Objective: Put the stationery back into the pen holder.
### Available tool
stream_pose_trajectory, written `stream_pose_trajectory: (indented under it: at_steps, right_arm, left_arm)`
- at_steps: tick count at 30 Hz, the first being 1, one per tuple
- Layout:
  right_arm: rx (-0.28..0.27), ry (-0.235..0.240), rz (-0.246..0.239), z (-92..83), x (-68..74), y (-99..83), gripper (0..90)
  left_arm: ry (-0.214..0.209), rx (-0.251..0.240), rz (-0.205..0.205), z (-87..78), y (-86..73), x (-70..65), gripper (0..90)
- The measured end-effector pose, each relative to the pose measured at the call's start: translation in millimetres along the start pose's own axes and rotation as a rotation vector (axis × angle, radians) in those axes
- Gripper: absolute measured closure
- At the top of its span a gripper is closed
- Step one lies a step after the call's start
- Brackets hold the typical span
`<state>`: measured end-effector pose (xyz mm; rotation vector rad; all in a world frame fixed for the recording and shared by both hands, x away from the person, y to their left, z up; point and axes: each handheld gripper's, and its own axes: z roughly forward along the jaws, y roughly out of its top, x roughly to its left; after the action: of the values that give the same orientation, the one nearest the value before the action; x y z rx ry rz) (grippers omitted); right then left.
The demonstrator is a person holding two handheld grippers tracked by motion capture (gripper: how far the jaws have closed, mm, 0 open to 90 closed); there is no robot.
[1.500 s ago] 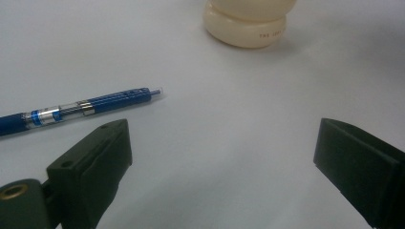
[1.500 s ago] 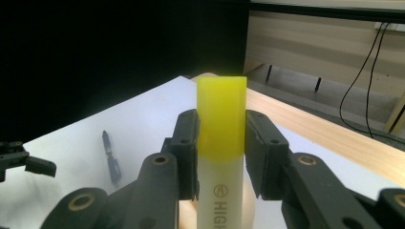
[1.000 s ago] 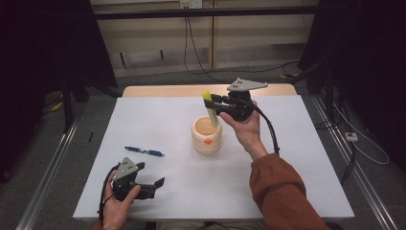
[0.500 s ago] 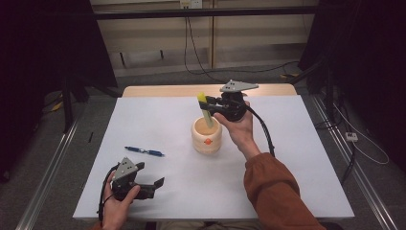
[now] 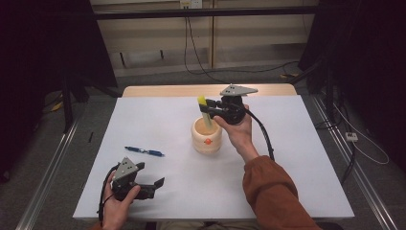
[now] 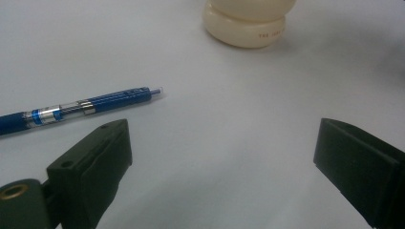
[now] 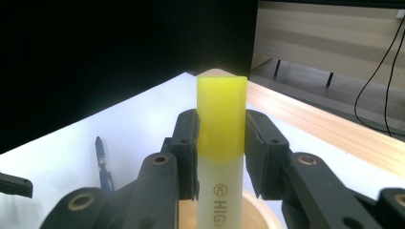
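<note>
A yellow-capped highlighter (image 5: 204, 109) (image 7: 221, 143) stands upright with its lower end inside the cream pen holder (image 5: 206, 137). My right gripper (image 5: 210, 109) (image 7: 220, 143) is shut on it, both pads pressed against its sides just above the holder's mouth. A blue pen (image 5: 144, 152) (image 6: 76, 109) lies flat on the white table (image 5: 287, 158), left of the holder. At the table's near left my left gripper (image 5: 155, 186) (image 6: 222, 167) rests open, its jaws wide apart over bare table, with the pen just beyond the left jaw and the holder's base (image 6: 246, 24) farther off.
A strip of wooden tabletop (image 5: 191, 90) runs along the far edge of the white surface. Black curtains hang at both sides, and cables lie on the floor beyond the table. An orange sleeve (image 5: 273, 191) reaches in from the near right.
My right gripper has come down a little with the highlighter, so its lower end now sits deeper in the holder. The left gripper has stayed where it was.
</note>
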<state>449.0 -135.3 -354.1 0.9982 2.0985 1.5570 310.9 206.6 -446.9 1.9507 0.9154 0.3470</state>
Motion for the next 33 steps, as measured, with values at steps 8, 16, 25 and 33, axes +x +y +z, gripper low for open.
stream_pose_trajectory:
  at_steps: [8,16,25,33]
  right_arm:
    - [0.003,-0.010,0.010,-1.4,-1.1,-8.2,67.0]
    - [0.038,-0.023,0.026,-1.5,-3.6,-15.2,66.7]
    - [0.031,-0.043,0.064,-7.1,-7.5,-16.8,32.9]
    - [0.067,-0.050,0.073,-16.5,-10.1,-20.6,18.3]
  left_arm:
    - [-0.003,-0.001,-0.001,0.4,-0.2,-0.2,5.8]
    - [-0.002,0.002,0.001,0.3,-0.1,-0.5,5.7]
    - [-0.005,0.000,0.001,1.4,-0.4,-0.6,5.7]
    - [-0.004,0.001,0.002,1.6,-0.5,-0.8,5.8]
